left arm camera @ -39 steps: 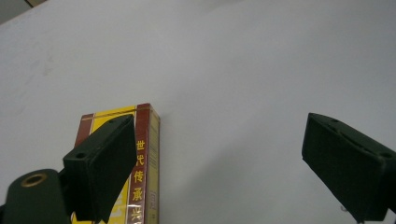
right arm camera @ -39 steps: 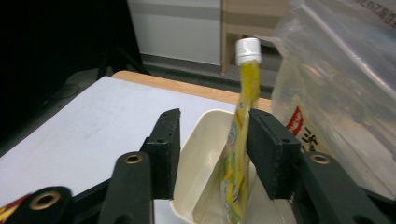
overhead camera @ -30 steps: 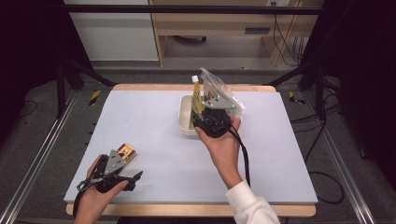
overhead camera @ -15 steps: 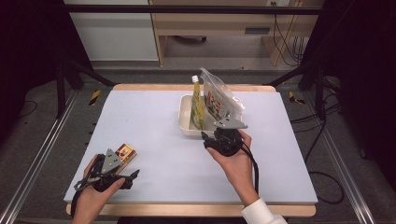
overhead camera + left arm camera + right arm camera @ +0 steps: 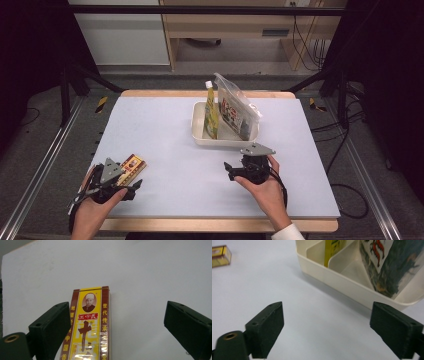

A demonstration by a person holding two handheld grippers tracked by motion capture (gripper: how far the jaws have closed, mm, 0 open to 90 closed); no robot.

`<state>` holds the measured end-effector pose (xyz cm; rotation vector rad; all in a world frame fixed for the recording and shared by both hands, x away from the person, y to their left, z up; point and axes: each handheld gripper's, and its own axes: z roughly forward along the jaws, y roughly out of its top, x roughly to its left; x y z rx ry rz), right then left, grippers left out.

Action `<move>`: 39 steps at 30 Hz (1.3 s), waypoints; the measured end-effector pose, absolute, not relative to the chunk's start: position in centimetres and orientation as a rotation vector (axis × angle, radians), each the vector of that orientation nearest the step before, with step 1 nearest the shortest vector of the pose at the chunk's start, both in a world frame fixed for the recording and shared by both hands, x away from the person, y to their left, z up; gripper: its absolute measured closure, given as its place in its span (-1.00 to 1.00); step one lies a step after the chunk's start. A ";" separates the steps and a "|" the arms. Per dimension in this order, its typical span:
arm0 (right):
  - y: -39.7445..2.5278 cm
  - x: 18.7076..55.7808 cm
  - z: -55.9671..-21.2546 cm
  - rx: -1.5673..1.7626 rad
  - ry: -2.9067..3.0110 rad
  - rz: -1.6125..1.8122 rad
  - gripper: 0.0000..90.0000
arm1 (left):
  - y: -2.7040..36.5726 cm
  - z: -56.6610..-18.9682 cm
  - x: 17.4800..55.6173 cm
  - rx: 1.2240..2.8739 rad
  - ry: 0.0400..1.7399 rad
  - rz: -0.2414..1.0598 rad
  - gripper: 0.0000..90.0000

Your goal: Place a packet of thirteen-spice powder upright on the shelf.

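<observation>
A white divided tray point(image 5: 199, 134) stands at the table's far middle. A yellow squeeze bottle point(image 5: 211, 109) and a clear printed pouch point(image 5: 237, 109) stand upright in it. Near the front left lies a red-and-yellow spice box point(image 5: 130, 167). My left gripper point(image 5: 123, 179) is open around the box's near end, and the box point(image 5: 88, 327) lies closer to the left jaw. My right gripper point(image 5: 229, 171) is open and holds nothing, in front of the tray and apart from it. In the right gripper view, the tray wall point(image 5: 342, 281), pouch point(image 5: 392, 262) and bottle point(image 5: 332, 250) lie ahead.
The white table mat point(image 5: 165, 130) spreads bare between the two hands. The spice box point(image 5: 220, 256) lies far off at the upper left of the right gripper view. Dark stands and cables flank the table on both sides.
My right gripper has drawn back from the tray toward the table's front edge, leaving the pouch standing in the tray. The left gripper has hardly moved.
</observation>
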<state>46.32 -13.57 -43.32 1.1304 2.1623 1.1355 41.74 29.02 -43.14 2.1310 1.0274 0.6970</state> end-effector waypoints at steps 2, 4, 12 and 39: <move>-14.1 46.3 -43.4 1.131 2.168 1.131 -0.75 | 28.9 -42.7 41.9 2.163 1.034 0.683 -0.85; -14.6 46.2 -43.4 1.126 2.164 1.149 -0.75 | 28.7 -42.1 42.3 2.191 1.061 0.681 -0.84; -15.0 45.0 -44.5 1.035 2.226 1.071 -0.68 | 28.7 -40.1 44.9 2.329 1.163 0.548 -0.81; -14.9 44.2 -45.0 0.987 2.208 0.978 -0.72 | 30.3 -42.6 48.2 2.664 1.335 0.249 -0.77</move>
